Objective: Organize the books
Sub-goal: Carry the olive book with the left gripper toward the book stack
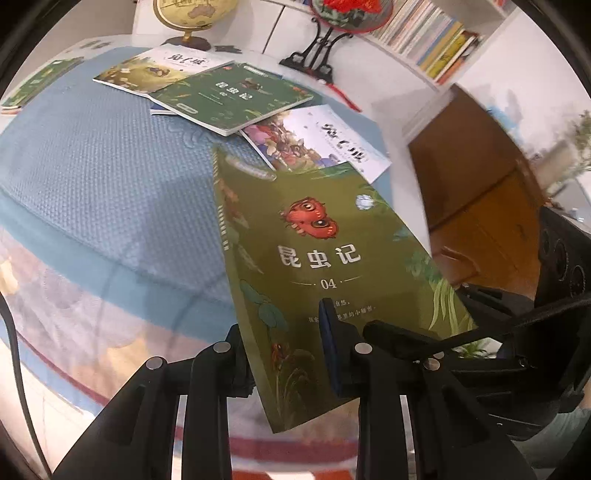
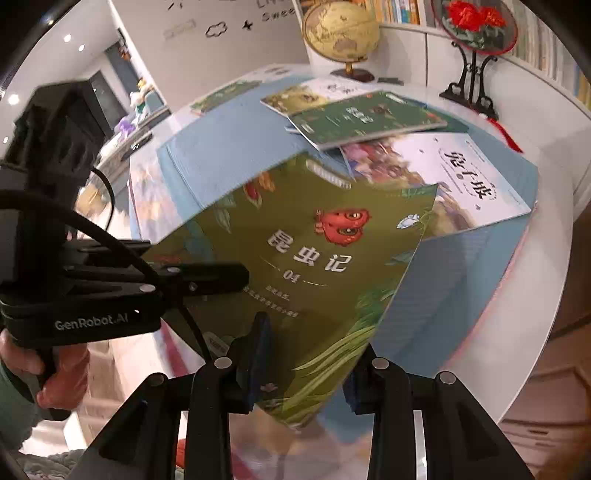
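An olive-green book marked 04 [image 1: 325,258] is held above the blue mat, tilted. My left gripper [image 1: 284,354] is shut on its lower edge. My right gripper [image 2: 306,369] is also shut on the same book [image 2: 314,266], and the left gripper [image 2: 207,277] shows clamped on the book's left side in the right wrist view. On the mat lie a dark green book [image 1: 236,98], a pale rabbit-picture book [image 1: 321,140] and a yellow-green picture book [image 1: 147,70] under it.
A blue mat [image 1: 92,166] covers the white round table [image 2: 546,258]. A globe [image 1: 192,18] and a red ornament on a black stand [image 1: 321,48] stand at the back. A shelf of books [image 1: 436,33] lies behind. Another green book [image 1: 33,85] lies far left.
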A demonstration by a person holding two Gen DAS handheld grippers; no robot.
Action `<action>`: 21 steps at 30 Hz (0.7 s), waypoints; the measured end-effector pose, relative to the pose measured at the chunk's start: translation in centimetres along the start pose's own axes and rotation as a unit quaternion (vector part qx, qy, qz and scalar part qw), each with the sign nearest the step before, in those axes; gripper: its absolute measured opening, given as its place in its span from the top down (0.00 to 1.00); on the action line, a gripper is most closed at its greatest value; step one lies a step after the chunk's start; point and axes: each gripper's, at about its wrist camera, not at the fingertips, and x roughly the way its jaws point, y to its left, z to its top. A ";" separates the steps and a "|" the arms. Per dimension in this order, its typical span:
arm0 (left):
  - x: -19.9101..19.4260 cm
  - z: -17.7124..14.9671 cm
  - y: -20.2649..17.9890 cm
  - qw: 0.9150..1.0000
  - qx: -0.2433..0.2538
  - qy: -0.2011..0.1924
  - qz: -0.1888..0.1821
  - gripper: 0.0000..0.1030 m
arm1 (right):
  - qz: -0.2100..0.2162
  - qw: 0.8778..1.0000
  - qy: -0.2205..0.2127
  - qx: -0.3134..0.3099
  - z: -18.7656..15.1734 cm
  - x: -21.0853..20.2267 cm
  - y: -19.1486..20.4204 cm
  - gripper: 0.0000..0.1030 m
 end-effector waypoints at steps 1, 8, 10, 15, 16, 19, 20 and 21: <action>-0.6 -0.3 0.5 1.000 0.004 -0.002 -0.008 0.77 | -0.004 1.000 -0.008 0.002 0.1 -0.2 1.1 0.68; -5.4 -1.6 5.5 0.999 0.020 -0.017 -0.023 0.76 | -0.024 0.999 -0.033 -0.010 1.5 0.4 8.6 0.68; -7.2 -1.6 6.7 0.999 0.027 -0.031 -0.020 0.76 | -0.024 0.999 -0.042 -0.016 2.4 0.5 10.4 0.68; -10.6 -0.5 9.8 0.997 0.031 -0.065 -0.012 0.76 | -0.027 0.996 -0.065 -0.050 5.3 0.7 14.5 0.68; -11.2 0.0 10.6 0.997 0.030 -0.071 -0.009 0.76 | -0.026 0.996 -0.069 -0.056 6.0 0.9 15.1 0.68; -13.2 1.4 12.4 0.996 0.032 -0.088 0.008 0.76 | -0.018 0.994 -0.085 -0.066 8.4 1.5 16.9 0.68; -13.8 1.8 12.9 0.995 0.034 -0.093 0.015 0.76 | -0.013 0.993 -0.092 -0.067 9.4 1.8 17.6 0.68; -14.5 2.4 13.6 0.994 0.036 -0.098 0.021 0.76 | -0.009 0.993 -0.097 -0.068 10.1 2.0 18.0 0.68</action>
